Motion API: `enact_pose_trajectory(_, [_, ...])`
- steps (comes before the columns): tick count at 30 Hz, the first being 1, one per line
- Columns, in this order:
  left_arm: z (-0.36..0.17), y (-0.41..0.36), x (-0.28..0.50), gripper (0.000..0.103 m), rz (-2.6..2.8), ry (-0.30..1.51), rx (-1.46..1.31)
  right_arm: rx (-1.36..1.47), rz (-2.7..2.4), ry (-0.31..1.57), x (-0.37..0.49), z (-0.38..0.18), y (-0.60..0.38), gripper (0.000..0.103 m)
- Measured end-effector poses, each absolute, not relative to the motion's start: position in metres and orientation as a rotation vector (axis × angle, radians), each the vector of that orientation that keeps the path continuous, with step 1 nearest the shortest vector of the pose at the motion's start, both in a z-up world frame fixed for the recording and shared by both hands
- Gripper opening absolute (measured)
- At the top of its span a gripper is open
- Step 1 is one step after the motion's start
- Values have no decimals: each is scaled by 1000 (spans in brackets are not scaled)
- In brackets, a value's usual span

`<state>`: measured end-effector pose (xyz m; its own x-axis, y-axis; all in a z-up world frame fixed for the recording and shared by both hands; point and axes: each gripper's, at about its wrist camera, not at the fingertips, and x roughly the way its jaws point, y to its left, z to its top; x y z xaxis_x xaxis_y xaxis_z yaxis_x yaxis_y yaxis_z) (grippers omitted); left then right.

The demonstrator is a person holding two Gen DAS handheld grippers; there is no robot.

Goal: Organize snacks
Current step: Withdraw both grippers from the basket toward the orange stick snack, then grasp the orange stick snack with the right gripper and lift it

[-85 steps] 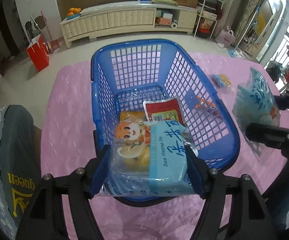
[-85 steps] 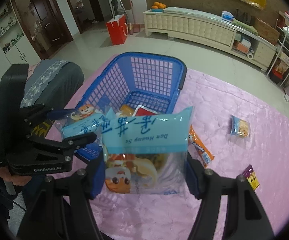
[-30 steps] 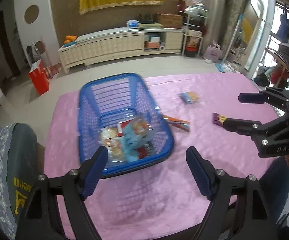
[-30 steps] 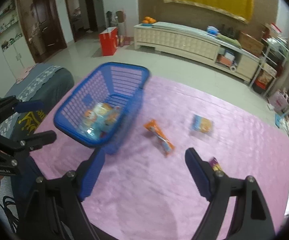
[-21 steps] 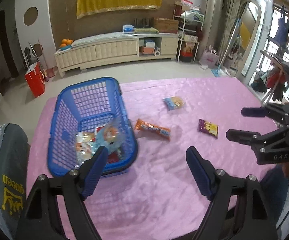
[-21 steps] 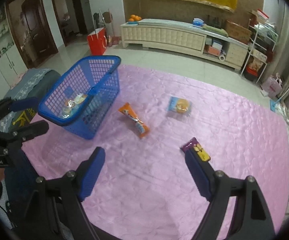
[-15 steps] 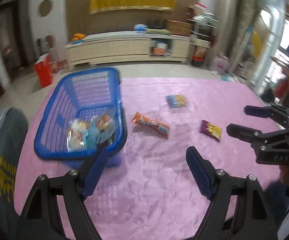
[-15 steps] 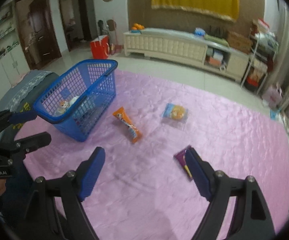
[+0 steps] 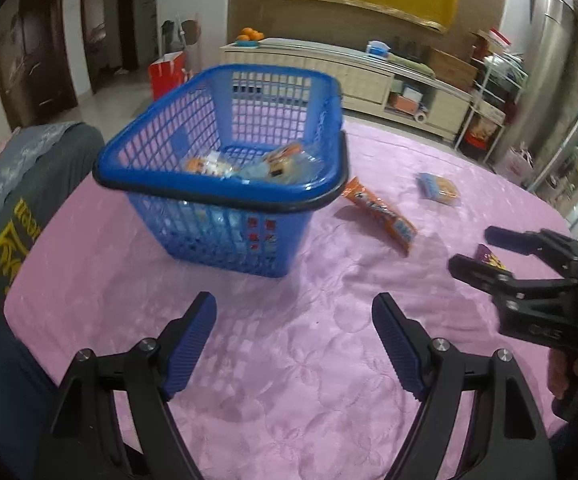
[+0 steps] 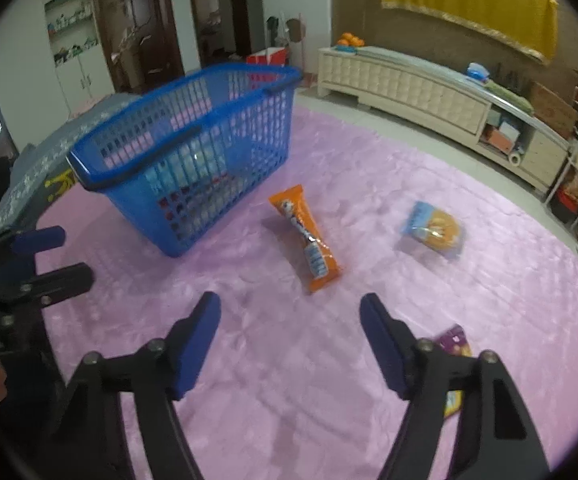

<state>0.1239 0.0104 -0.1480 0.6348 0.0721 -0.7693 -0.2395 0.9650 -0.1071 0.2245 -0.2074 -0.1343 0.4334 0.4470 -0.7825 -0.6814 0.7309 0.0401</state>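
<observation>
Purple snack packet half hidden behind right gripper arm; print on packets in blue basket blurred, unreadable.

Blue basket upright, holding several packets. Orange packet, pale-blue packet and purple packet lie flat outside.

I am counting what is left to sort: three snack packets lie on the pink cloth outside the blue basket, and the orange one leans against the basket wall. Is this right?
Not quite. The right wrist view shows the orange packet lying flat on the pink cloth, apart from the blue basket, not leaning on it. The rest holds.
</observation>
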Motion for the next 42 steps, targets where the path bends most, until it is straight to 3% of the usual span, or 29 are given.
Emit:
enact_pose_trajectory(16, [-194,-2,151,79,223,922,-217,-386,762,904,284,-184,-170,72])
enact_pose_trajectory(20, [-198,3,154,79,219,924,-225,-407,764,913,285,-193,-162,40])
enact_pose_trajectory(21, [-198,4,154,79,224,921,-223,-411,771,922,284,-193,-161,28])
enact_pose_trajectory(42, [-136,-51,135,79,-5,858,-110,-251,476,838,185,-91,-286,28])
